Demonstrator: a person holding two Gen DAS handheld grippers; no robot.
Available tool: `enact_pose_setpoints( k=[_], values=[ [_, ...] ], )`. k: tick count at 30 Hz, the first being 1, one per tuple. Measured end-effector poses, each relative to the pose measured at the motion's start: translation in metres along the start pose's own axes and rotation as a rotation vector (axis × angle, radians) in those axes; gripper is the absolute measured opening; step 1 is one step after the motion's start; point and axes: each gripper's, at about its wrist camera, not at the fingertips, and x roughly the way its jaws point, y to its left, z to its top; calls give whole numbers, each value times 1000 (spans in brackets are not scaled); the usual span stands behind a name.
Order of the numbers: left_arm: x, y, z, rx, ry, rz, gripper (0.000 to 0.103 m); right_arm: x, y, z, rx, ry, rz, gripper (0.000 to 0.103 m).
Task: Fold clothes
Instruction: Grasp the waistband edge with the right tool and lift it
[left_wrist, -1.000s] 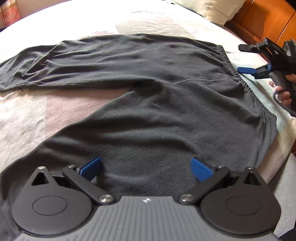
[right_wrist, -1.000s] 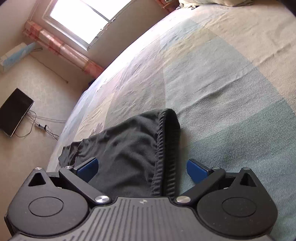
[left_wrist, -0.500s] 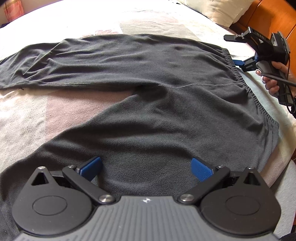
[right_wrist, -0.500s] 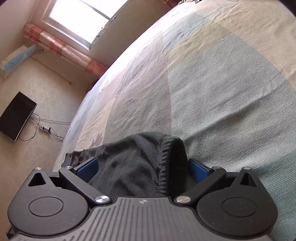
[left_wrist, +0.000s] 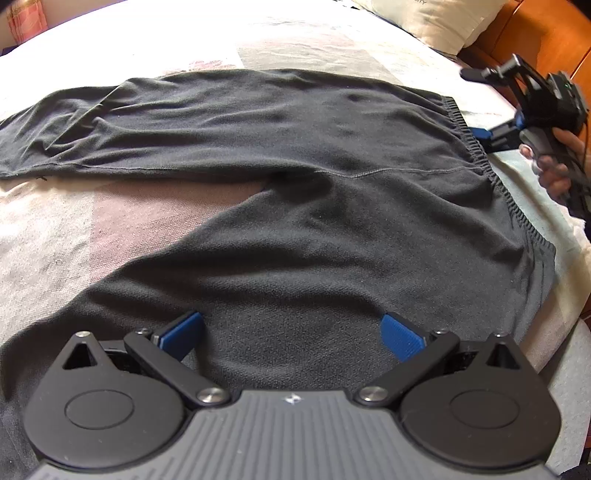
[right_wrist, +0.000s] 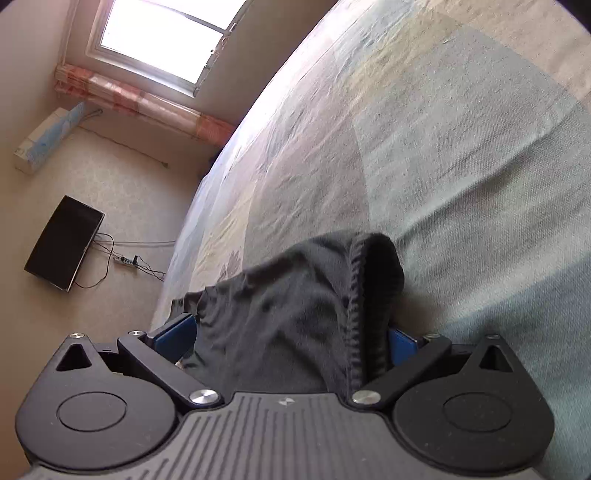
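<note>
Dark trousers (left_wrist: 295, 206) run past the left edge; bunched waistband (right_wrist: 369, 288) hides the right gripper's (right_wrist: 291, 336) gap.

Honestly nothing here you can actually read. The closest thing is a tiny pale emblem stamped on the ribbed grey body of each gripper, one on the left gripper (left_wrist: 291, 334) and the same one on the right gripper (right_wrist: 290, 338), but it's just a little shape, no letters or numbers. There's also a faint grey bit of print on the pillow (left_wrist: 436, 18) at the top edge of the left wrist view, cut off and way too blurry to make out. The black trousers (left_wrist: 295, 206) show no tag or logo.
</note>
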Motion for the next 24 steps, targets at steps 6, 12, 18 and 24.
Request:
enact_pose_setpoints(
  k=[6, 12, 18, 24],
  values=[
    [1, 1, 0, 0, 1, -4, 102, 16, 4, 7, 11, 70, 161, 103],
    [1, 1, 0, 3, -1, -8, 102, 27, 5, 17, -37, 80, 64, 103],
    [2, 2, 0, 12, -8, -7, 102, 22, -4, 20, -49, 56, 32, 98],
    [1, 4, -1, 7, -18, -11, 102, 18, -9, 13, -131, 50, 19, 80]
  ],
)
